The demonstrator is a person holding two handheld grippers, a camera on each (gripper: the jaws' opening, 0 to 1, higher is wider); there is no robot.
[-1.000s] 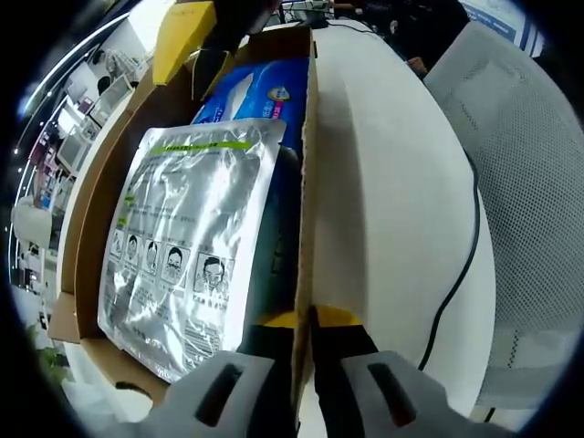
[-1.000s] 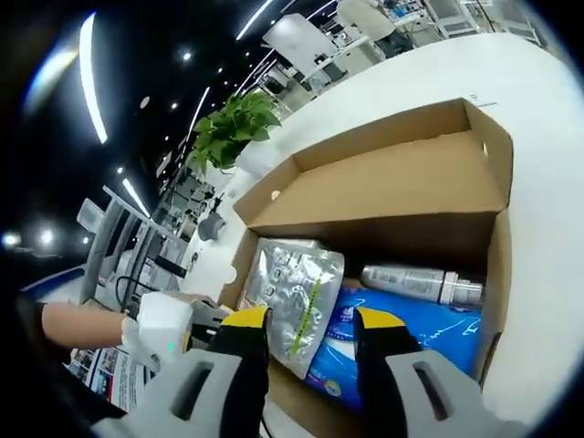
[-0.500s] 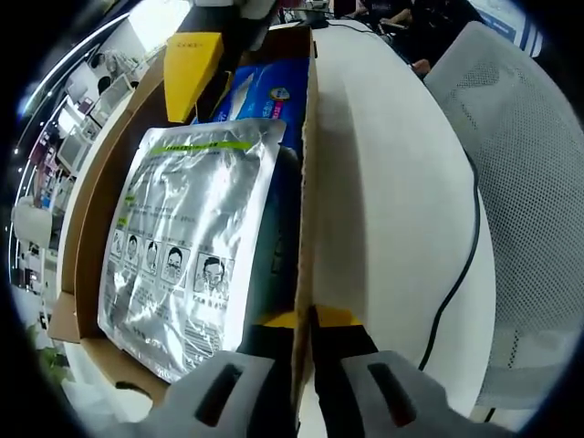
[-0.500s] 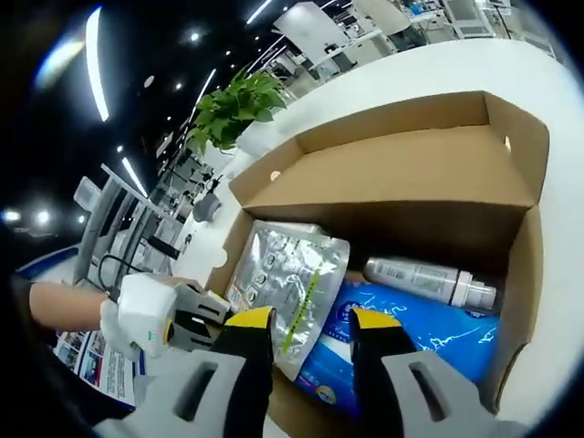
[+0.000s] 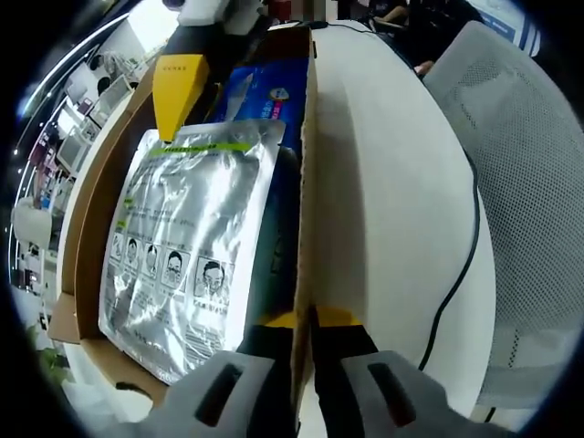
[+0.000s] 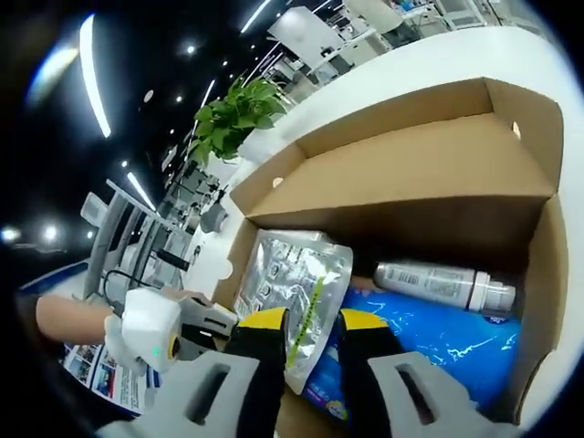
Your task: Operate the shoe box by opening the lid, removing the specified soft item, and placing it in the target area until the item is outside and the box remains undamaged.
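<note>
An open cardboard shoe box (image 5: pixel 307 164) lies on a white table, its lid (image 6: pixel 411 173) standing up behind it. Inside lie a silver foil pouch (image 5: pixel 192 237) (image 6: pixel 294 285), a blue soft pack (image 5: pixel 269 91) (image 6: pixel 438 339) and a pale bottle (image 6: pixel 445 284). My left gripper (image 5: pixel 306 319) is shut on the box's side wall; the right gripper view has it at the box's left corner (image 6: pixel 196 321). My right gripper (image 6: pixel 310 321) hangs over the pouch's green-striped end, jaws narrowed but apart, the pouch edge between them. One of its yellow fingertips (image 5: pixel 178 91) lies over the pouch's top edge.
A white mesh chair (image 5: pixel 538 182) stands beside the table (image 5: pixel 392 201), with a black cable (image 5: pixel 456 265) trailing along the table edge. A green potted plant (image 6: pixel 233 123) sits beyond the box. A person's arm (image 6: pixel 68 319) holds the left gripper.
My right gripper has come down onto the silver pouch's end and its jaws have narrowed. The left gripper has stayed clamped on the box wall.
</note>
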